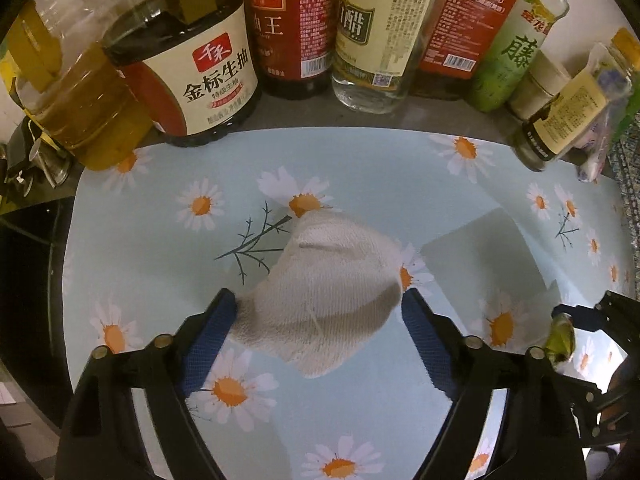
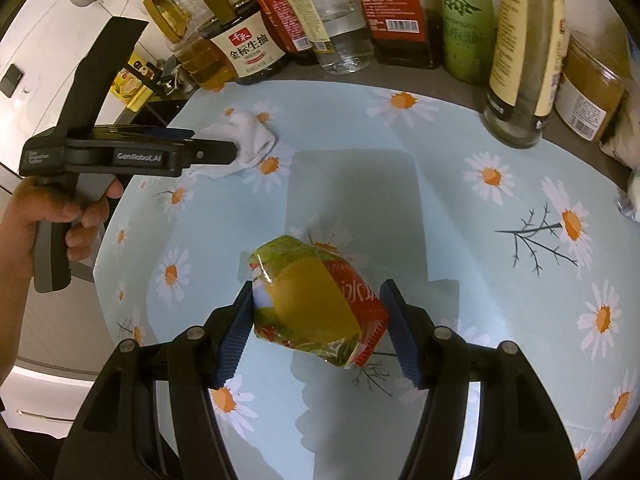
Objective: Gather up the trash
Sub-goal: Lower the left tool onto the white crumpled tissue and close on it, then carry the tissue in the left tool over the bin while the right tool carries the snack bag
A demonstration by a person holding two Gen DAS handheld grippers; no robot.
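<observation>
Nearest the left wrist camera, the left gripper [image 1: 320,312] pointed steeply down at the daisy-print mat [image 1: 360,168], its blue pads [image 1: 218,320] set at either side of a crumpled white tissue [image 1: 324,288]. The left pad touched the wad's lower left corner; the right pad stood at its right edge, and whether it pressed there could not be told. The jaws stood fairly wide. The tissue's long axis ran from about seven o'clock to one o'clock, slanting across the line between the pads, so the bite would likely fall on its broad lower half. Whether the wad rested on the mat or hung just above it was unclear. From the right wrist view, a person's hand [image 2: 52,216] held this tool by its pistol handle at nine o'clock, with the tissue at its tip.

Further right, the right gripper [image 2: 316,312] also pointed down at the mat, its jaws partly spread and clamped on a crinkled yellow and red wrapper [image 2: 320,304], both pads against its sides. The wrapper's long axis ran roughly from eleven o'clock to five o'clock, straight ahead of that camera. In the left wrist view this gripper and its wrapper showed at four o'clock, near the left tool.

Each hand was thus nearest its own piece of trash. Along the far edge, from ten to two o'clock, stood a row of sauce bottles [image 1: 296,24], well apart from both pieces.
</observation>
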